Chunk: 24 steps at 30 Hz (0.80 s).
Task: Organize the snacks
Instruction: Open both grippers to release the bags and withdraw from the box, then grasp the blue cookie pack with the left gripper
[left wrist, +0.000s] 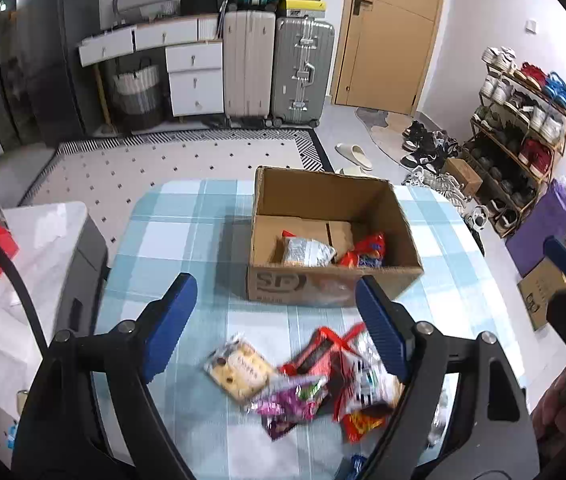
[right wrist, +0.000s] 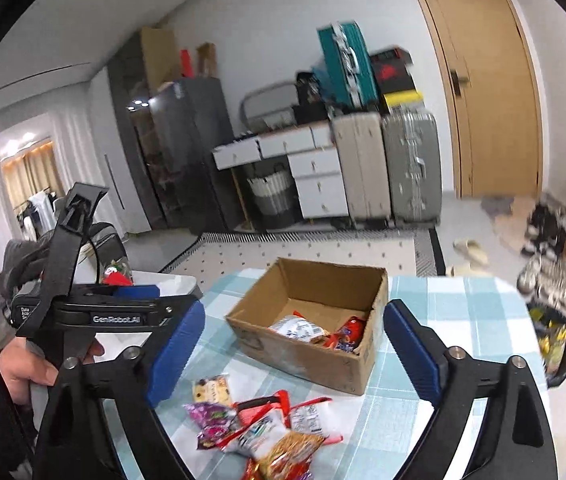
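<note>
An open cardboard box [left wrist: 323, 196] [right wrist: 323, 280] stands on the blue checked table [left wrist: 183, 240] [right wrist: 463, 320]. Inside it lie a grey-white packet [left wrist: 307, 252] [right wrist: 299, 328] and a red packet [left wrist: 365, 254] [right wrist: 349, 334]. In front of the box, a loose pile of snack packets [left wrist: 315, 380] [right wrist: 267, 428] rests on the cloth, including a beige cookie packet [left wrist: 239, 368] and a purple one [left wrist: 291, 400]. My left gripper [left wrist: 275, 284] hangs open above the pile with nothing between its blue pads. My right gripper [right wrist: 295, 308] is also open and empty, beside the left one [right wrist: 83, 312].
A white-topped side cabinet [left wrist: 51, 240] with clutter stands left of the table. Suitcases [left wrist: 279, 68] and drawers line the far wall beside a wooden door [left wrist: 387, 40]. A shoe rack [left wrist: 523, 128], a purple bag [left wrist: 543, 224] and a dark bin [right wrist: 555, 344] are to the right.
</note>
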Tool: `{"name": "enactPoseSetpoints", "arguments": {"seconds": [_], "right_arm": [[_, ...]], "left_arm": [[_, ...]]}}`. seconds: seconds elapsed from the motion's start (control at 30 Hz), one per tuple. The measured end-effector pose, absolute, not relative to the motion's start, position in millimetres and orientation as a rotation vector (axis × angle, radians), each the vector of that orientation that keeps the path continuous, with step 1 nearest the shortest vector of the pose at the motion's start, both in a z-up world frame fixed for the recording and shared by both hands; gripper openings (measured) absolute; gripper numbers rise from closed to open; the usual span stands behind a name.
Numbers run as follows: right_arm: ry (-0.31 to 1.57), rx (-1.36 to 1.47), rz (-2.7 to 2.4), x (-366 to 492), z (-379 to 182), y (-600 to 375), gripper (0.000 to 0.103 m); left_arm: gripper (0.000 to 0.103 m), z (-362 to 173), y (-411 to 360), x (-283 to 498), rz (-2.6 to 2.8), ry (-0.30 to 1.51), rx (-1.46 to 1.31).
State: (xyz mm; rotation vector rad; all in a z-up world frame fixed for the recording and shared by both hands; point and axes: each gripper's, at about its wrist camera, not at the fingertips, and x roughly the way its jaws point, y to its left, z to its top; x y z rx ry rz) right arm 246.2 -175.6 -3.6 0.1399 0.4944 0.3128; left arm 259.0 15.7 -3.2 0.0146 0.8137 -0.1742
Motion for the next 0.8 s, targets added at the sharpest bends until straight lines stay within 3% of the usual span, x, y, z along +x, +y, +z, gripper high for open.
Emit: {"name": "enactPoseSetpoints", "arguments": {"seconds": [0.23,0.4,0.47,0.8], "right_arm": [[0.391,0.071,0.377,176,10,-158,0.101],[0.373,0.106,0.374,147,11,-159,0.102],[0.372,0.118,0.371,137,9,-160,0.102],[0.389,0.138,0.312,103,-11,-173,0.103]], "left_arm": [[0.082,6,0,194,-0.177,0.735,0.068],[0.094,10,1,153,-0.174,0.677,0.04],[0.103,9,0,142,-0.182,0.671,0.048],[0.103,-19,4,109,-0.218,0.75,0.009]]}}
